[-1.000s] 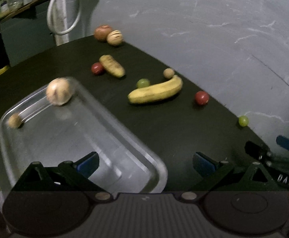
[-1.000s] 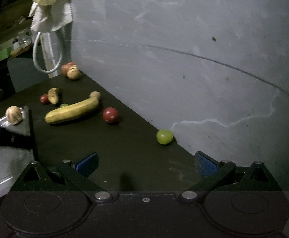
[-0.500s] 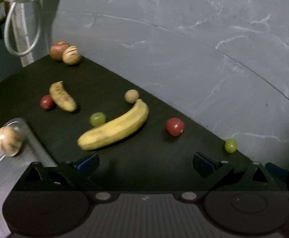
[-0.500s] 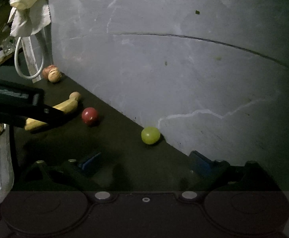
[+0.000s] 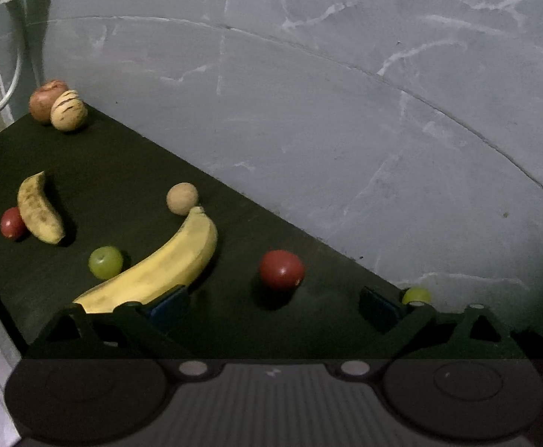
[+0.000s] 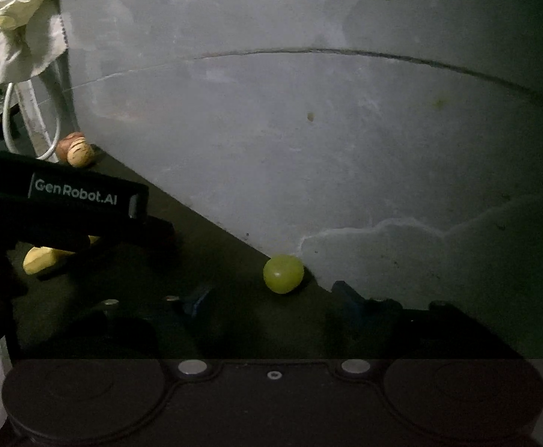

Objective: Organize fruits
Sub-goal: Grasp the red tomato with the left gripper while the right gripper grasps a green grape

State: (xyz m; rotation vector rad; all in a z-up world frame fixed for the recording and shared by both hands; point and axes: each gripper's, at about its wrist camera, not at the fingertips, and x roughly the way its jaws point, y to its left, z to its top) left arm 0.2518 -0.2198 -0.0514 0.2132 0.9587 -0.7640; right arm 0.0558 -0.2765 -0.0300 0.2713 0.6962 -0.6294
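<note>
Swinging off the tray, the left gripper (image 5: 273,303) now frames the red fruit (image 5: 282,269), jaws apart, ready to pick it. Right gripper (image 6: 271,300), jaws also apart, lines up on the green grape (image 6: 283,273) against the wall (image 6: 308,149).

Long banana (image 5: 163,266) lies between two grapes; tomato (image 5: 282,269) right of it, walnut (image 5: 182,198) perhaps touching behind.

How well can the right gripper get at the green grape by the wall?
Probably yes. The right gripper is open, and the grape lies just ahead between its fingers, with bare table in between. The wall close behind leaves little room.
</note>
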